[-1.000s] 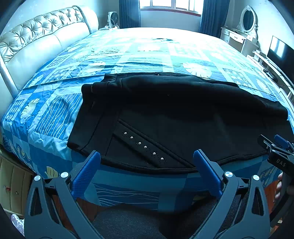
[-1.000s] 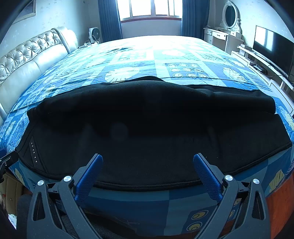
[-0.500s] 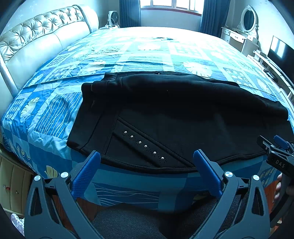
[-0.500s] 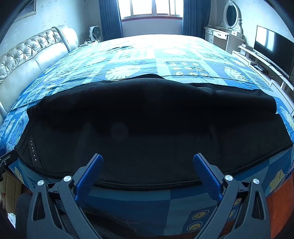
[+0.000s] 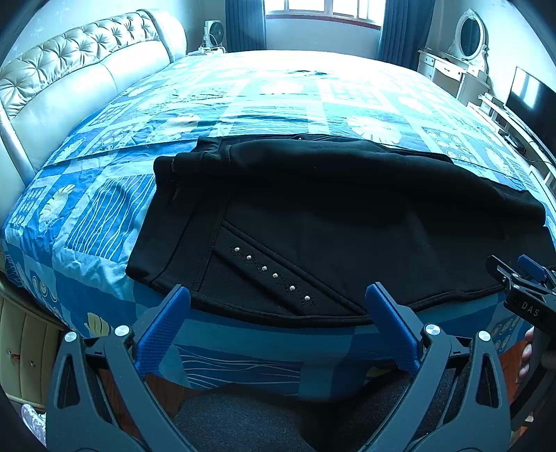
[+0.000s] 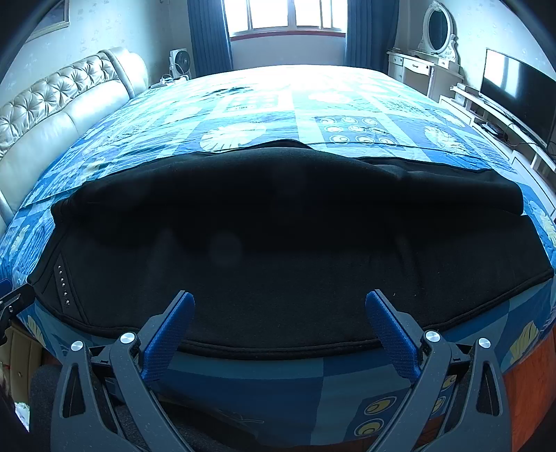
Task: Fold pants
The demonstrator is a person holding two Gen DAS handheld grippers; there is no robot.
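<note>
Compared with the frames a second back, almost nothing has shifted. The black pants lie in the same place across the lower half of both views, along the near edge of the bed, and the left view has only crept slightly nearer to them. My reading: no fold is under way yet. Both tools are being lined up on the near hem.

Left gripper: blue fingers spread wide, nothing between them, hovering just short of the hem at the bottom centre of its frame. The stud row on the pocket sits directly ahead of it (so this is the waist end).

Right gripper: jaws likewise apart and empty, tips level with the near edge of the cloth at the lower centre. Its body also shows at the right edge of the left view.

The pants appear already doubled lengthwise, with a raised ridge along the far side. I judge a crosswise fold comes next.

Surface: a blue patchwork bedspread with leaf and wave prints, slightly rumpled at the left of the left view.

Room: a tufted cream headboard at upper left, a window with blue curtains at top centre, a white dressing table with oval mirror at upper right, and a television at the right edge.
</note>
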